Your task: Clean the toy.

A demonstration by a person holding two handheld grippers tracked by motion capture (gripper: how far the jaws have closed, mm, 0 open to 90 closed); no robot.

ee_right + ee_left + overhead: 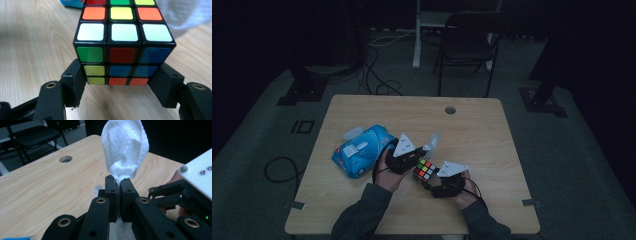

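Near the front of the worktop [362, 210], the right tongs [122, 82] are clamped on the lower sides of a cube [123, 37], holding it just clear of the wood. The left tongs [118, 186] are pressed together on a white wipe [125, 147], which stands up bunched above the tips, just beside the cube. A blue wipe pack [362, 150] lies to the left. The step in hand looks like wiping the cube: wipe fetched, cube presented. Next, the left hand probably needs to bring the wipe down onto the cube's top face and rub, while the right grip keeps the cube steady so it does not twist or slip.
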